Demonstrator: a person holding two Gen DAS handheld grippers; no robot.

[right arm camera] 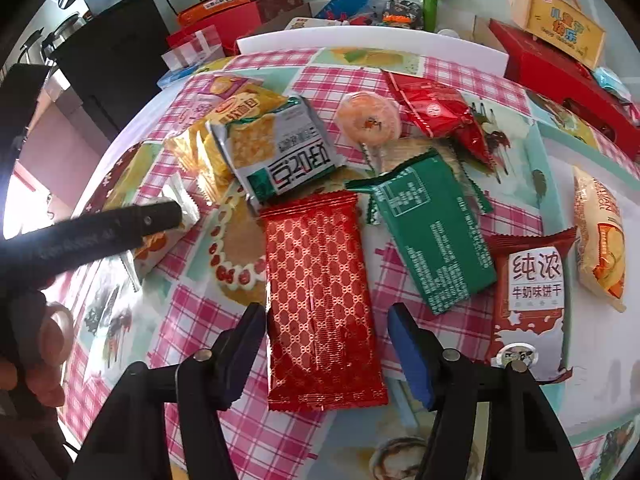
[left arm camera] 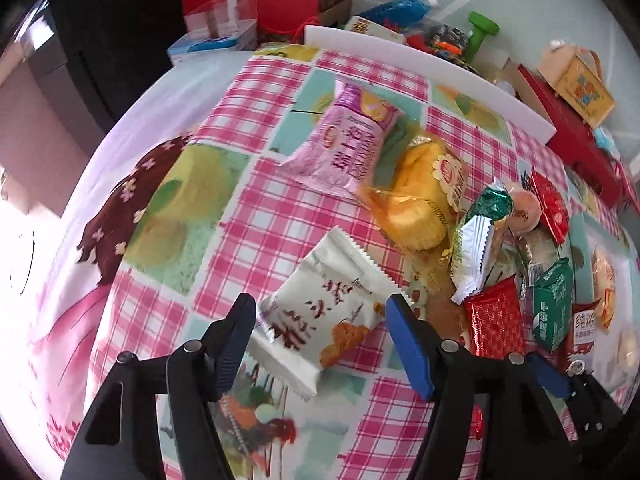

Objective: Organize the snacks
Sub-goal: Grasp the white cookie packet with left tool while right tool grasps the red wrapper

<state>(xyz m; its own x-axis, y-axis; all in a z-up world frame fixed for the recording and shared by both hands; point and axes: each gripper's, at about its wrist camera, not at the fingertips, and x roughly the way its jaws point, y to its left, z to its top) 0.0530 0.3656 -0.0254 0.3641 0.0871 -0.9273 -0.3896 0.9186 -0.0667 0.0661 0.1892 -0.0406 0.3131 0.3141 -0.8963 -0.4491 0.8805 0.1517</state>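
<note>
while both sets of jaws stand spread and pinch nothing, the sorting appears barely begun. the left gripper (left arm camera: 320, 316) has its jaws wide on either side of a white packet (left arm camera: 320, 312) lying flat on the table (left arm camera: 256, 208), the packet between them but not clamped. the right gripper (right arm camera: 326, 328) likewise straddles the near end of a red packet (right arm camera: 320, 300), with no grip made. just beyond, a green packet (right arm camera: 432, 236), a silver cracker packet (right arm camera: 280, 148), a milk biscuit packet (right arm camera: 532, 304) and a round orange sweet (right arm camera: 368, 118) lie in a loose overlapping heap. a pink packet (left arm camera: 344, 140) and a yellow cake packet (left arm camera: 424, 196) lie a little apart from the heap. no bin or tray for sorted snacks is identifiable, so nearly all items remain to be placed.
</note>
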